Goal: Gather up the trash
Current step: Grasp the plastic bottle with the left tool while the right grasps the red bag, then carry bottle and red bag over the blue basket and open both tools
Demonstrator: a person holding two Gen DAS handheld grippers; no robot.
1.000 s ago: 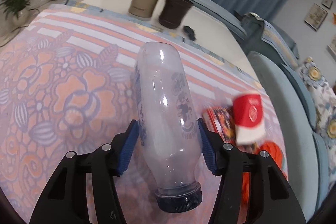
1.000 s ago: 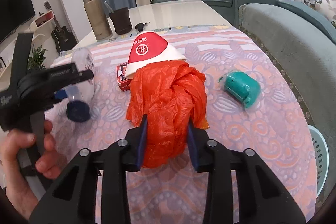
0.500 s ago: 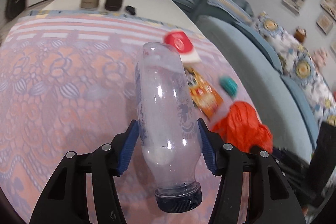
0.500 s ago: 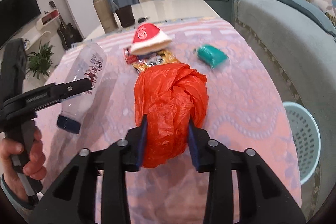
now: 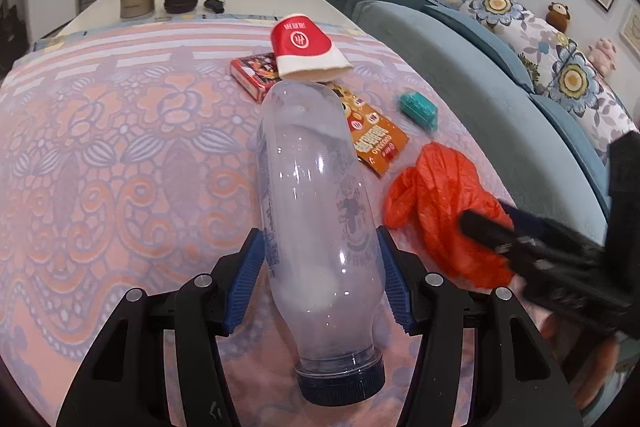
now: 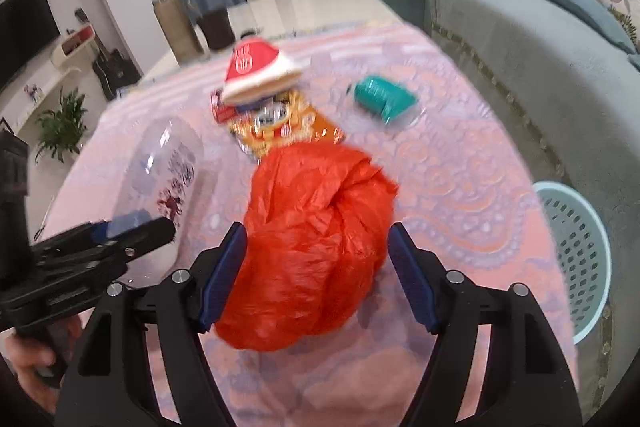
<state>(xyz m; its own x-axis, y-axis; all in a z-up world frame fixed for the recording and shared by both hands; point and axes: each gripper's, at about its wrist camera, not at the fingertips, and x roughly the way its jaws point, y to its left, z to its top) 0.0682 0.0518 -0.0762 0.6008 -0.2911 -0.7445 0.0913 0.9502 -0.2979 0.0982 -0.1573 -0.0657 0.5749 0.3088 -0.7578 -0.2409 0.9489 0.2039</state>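
Left wrist view: the patterned tablecloth [image 5: 120,155] spreads wide and bare to the left, while the table's right edge runs along a sofa [image 5: 460,39]. The left gripper [image 5: 320,279] is clamped on a clear bottle [image 5: 316,207], cap toward the camera, pads pressing both sides. Beyond lie a paper cup [image 5: 304,53], a snack packet [image 5: 374,141] and a teal wrapper [image 5: 418,107].

Right wrist view: the right gripper [image 6: 318,277] stands wider; a red bag [image 6: 316,251] sits between its pads, apparently touching only the left one, though blur hinders judging. A basket [image 6: 576,255] stands below the table's right edge.
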